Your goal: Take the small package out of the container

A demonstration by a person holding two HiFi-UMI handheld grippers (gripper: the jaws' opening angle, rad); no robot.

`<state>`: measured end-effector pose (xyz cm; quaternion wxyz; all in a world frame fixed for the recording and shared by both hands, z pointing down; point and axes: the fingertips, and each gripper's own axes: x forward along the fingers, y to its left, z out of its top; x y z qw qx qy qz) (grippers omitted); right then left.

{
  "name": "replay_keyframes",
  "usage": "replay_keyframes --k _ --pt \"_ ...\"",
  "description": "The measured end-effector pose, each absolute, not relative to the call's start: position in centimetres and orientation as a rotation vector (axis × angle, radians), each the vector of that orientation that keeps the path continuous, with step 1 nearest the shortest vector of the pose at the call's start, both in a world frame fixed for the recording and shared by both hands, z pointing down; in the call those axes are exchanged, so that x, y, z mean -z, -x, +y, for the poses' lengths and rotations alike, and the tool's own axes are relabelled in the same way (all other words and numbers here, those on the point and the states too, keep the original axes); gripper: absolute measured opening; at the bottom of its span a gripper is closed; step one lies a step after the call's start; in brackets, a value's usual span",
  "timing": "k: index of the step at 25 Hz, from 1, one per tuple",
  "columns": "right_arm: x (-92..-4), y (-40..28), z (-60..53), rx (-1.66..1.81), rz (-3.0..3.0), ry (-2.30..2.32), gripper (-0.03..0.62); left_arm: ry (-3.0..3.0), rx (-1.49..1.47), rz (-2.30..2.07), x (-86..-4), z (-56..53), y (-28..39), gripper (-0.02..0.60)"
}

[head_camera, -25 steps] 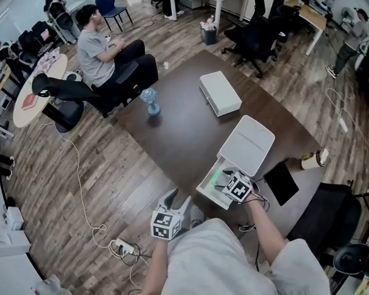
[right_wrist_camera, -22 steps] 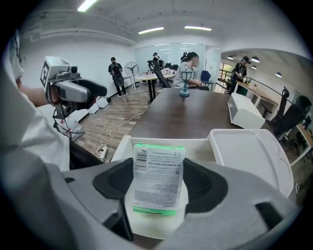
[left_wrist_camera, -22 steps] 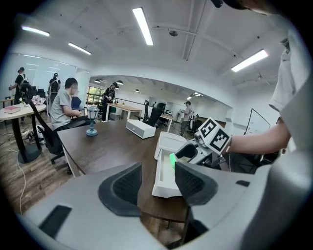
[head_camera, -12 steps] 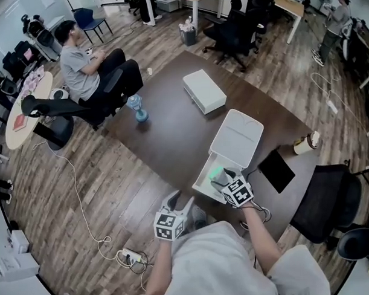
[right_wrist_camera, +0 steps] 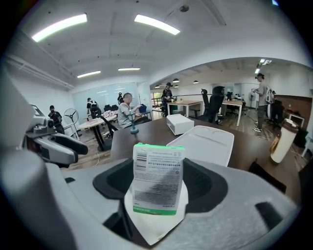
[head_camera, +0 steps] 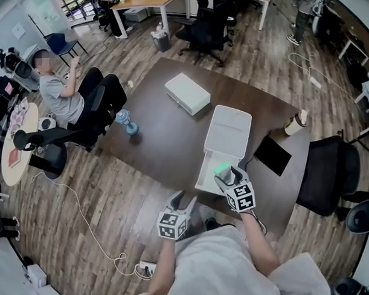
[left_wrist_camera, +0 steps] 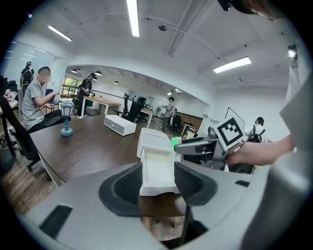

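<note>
The dark table [head_camera: 166, 138] fills the middle of the head view; on it, nearest the person, sits the white container [head_camera: 205, 178], its lid thrown back flat towards the far side; a second white box [head_camera: 187, 93] lies closed further off, well apart. The open tray looks bare inside as far as the left gripper view shows; what the closed box holds cannot be told.

The step in hand is the lift-out, and it looks nearly finished. The right gripper [right_wrist_camera: 159, 188] pinches the small package [right_wrist_camera: 157, 171] upright between its pads, label towards the camera, green strip at top; in the head view it hangs over the tray's near right corner, seemingly clear of the rim. The left gripper [left_wrist_camera: 157, 183] hovers off the table's near edge, jaws apart and closing with nothing between them.

The next move likely calls for carrying the package sideways away from the tray, then down onto bare table; the thin pouch could swing or slip if the pinch eases early.
</note>
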<state>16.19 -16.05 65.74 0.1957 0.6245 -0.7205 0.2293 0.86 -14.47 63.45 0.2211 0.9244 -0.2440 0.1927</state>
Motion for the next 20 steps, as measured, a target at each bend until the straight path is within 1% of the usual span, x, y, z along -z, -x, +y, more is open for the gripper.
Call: replay_keyframes --k 6,20 --pt "-63.9 -14.9 -13.8 -0.730 -1.988 -1.947 0.318 -2.595 -0.545 -0.564 -62.3 -14.9 0.1 0.195" --pt "-65.1 -6.4 -7.4 -0.833 -1.893 -2.169 0.318 -2.636 -0.529 -0.387 -62.8 -12.5 4.5 0.189"
